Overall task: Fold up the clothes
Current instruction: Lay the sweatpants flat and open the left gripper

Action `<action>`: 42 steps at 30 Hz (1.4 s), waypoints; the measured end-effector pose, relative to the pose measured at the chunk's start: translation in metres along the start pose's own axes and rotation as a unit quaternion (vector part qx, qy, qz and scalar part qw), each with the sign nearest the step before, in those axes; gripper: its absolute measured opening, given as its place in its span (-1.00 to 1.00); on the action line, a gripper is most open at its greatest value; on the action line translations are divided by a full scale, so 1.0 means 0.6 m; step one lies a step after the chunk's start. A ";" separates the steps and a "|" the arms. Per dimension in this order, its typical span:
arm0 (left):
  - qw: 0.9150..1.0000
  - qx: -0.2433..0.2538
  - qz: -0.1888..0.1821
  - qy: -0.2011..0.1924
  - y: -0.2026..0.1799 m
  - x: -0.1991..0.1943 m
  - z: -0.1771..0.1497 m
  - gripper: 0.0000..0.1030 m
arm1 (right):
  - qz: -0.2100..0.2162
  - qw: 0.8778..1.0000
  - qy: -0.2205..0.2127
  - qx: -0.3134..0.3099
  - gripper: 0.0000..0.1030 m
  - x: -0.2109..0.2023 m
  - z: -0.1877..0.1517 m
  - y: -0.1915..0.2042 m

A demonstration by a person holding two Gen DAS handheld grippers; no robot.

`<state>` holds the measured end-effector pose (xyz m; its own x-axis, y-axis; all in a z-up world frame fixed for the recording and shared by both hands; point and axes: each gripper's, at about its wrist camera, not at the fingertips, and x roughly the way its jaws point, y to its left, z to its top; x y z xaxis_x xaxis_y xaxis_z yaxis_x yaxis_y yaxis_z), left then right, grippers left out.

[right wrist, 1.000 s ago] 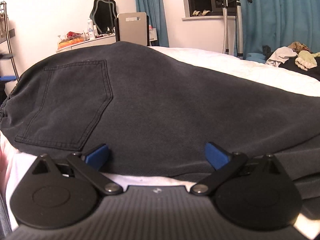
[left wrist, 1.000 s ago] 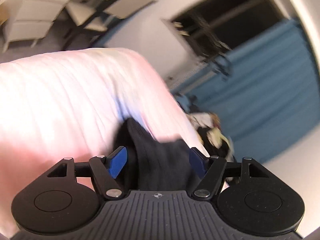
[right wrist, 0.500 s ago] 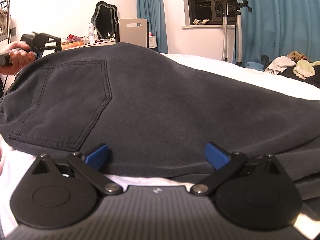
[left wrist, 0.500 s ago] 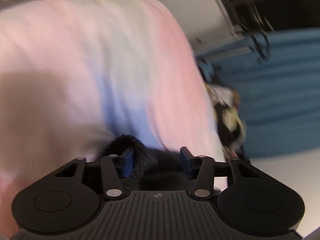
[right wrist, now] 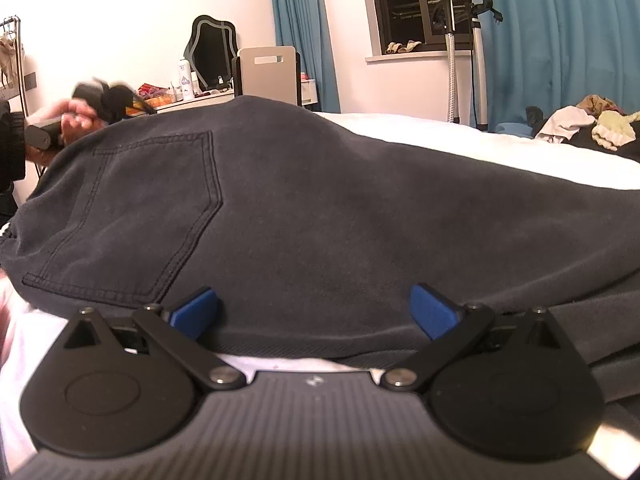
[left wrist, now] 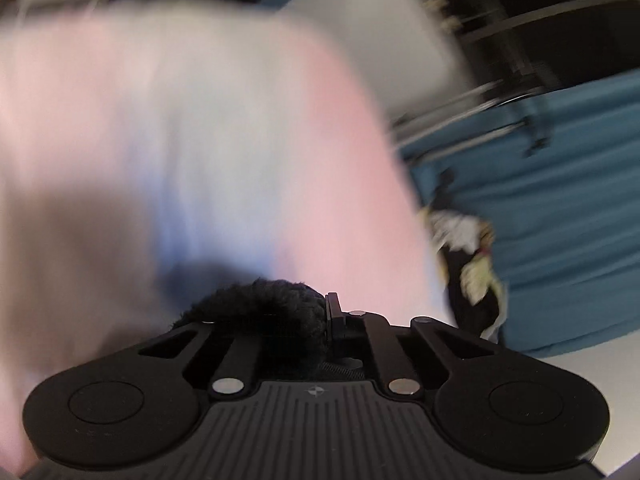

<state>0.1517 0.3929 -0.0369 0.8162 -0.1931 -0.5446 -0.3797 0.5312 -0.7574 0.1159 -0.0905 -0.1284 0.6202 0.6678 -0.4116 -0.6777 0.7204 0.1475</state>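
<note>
so the dark trousers (right wrist: 304, 208) lay spread on the white bed (right wrist: 440, 140). the left tool (left wrist: 320, 316) was closing on a bunched dark edge (left wrist: 264, 304) of them, likely to lift and fold next. the right tool (right wrist: 314, 312) stood wide, holding nothing, its blue pads by the near edge.

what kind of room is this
Most likely a bedroom: a bed with a white sheet, a dressing table with a mirror, and blue curtains by the window.
</note>
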 end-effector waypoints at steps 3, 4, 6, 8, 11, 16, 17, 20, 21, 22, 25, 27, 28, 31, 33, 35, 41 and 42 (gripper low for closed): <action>0.996 0.046 -0.046 -0.053 -0.072 -0.047 0.029 -0.82 | -0.018 1.000 0.013 -0.015 1.00 0.000 0.011 0.018; 0.994 0.062 -0.061 -0.064 -0.102 -0.060 0.042 -0.82 | -0.024 0.999 0.015 -0.017 1.00 0.000 0.016 0.022; 0.989 0.111 -0.069 -0.062 -0.177 -0.067 0.067 -0.82 | -0.033 0.999 0.013 -0.013 1.00 0.000 0.028 0.029; 0.986 0.146 -0.063 -0.044 -0.249 -0.042 0.096 -0.81 | -0.045 0.999 -0.002 -0.002 1.00 -0.001 0.042 0.033; 0.982 0.180 -0.042 -0.038 -0.317 0.020 0.139 -0.81 | -0.054 0.998 -0.009 0.010 1.00 0.004 0.079 0.029; 0.982 0.184 -0.010 -0.029 -0.298 0.183 0.164 -0.80 | -0.057 0.995 -0.075 0.035 1.00 -0.015 0.137 -0.003; 0.983 0.184 0.003 -0.024 -0.281 0.218 0.173 -0.80 | -0.064 0.994 -0.081 0.037 1.00 -0.013 0.139 -0.011; 0.984 0.175 0.031 -0.015 -0.222 0.303 0.160 -0.75 | -0.079 0.993 -0.073 0.041 1.00 0.010 0.130 -0.036; 0.985 0.170 0.029 -0.001 -0.208 0.312 0.156 -0.63 | -0.084 0.993 -0.070 0.042 1.00 0.018 0.126 -0.045; 0.986 0.165 0.027 0.013 -0.194 0.322 0.152 -0.53 | -0.085 0.993 -0.063 0.047 1.00 0.028 0.120 -0.055; 0.987 0.152 0.021 0.053 -0.156 0.348 0.139 0.15 | -0.071 0.992 -0.053 0.086 1.00 0.047 0.101 -0.084; 0.982 0.178 0.020 0.051 -0.168 0.336 0.127 0.80 | -0.061 0.992 -0.056 0.099 1.00 0.053 0.092 -0.093; 0.979 0.195 0.032 0.053 -0.177 0.329 0.123 0.83 | -0.060 0.992 -0.058 0.098 1.00 0.052 0.093 -0.093; 0.965 0.249 0.057 0.057 -0.205 0.284 0.112 0.83 | -0.063 0.992 -0.067 0.088 1.00 0.043 0.101 -0.087; 0.962 0.258 0.078 0.044 -0.216 0.234 0.104 0.84 | -0.074 0.991 -0.083 0.073 1.00 0.027 0.109 -0.080; 0.957 0.272 0.097 0.024 -0.227 0.180 0.088 0.84 | -0.088 0.989 -0.098 0.062 1.00 0.006 0.120 -0.072; 0.943 0.313 0.108 -0.021 -0.256 0.034 -0.029 0.85 | -0.100 0.981 -0.150 0.066 1.00 -0.087 0.156 -0.051; 0.942 0.316 0.107 -0.026 -0.259 0.012 -0.057 0.85 | -0.106 0.980 -0.157 0.065 1.00 -0.106 0.161 -0.047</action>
<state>0.2014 0.2810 0.0646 0.7764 0.0061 -0.6302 -0.2161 0.9419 -0.2571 0.1336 -0.1350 -0.0196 0.8459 0.5115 -0.1513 -0.4779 0.8528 0.2106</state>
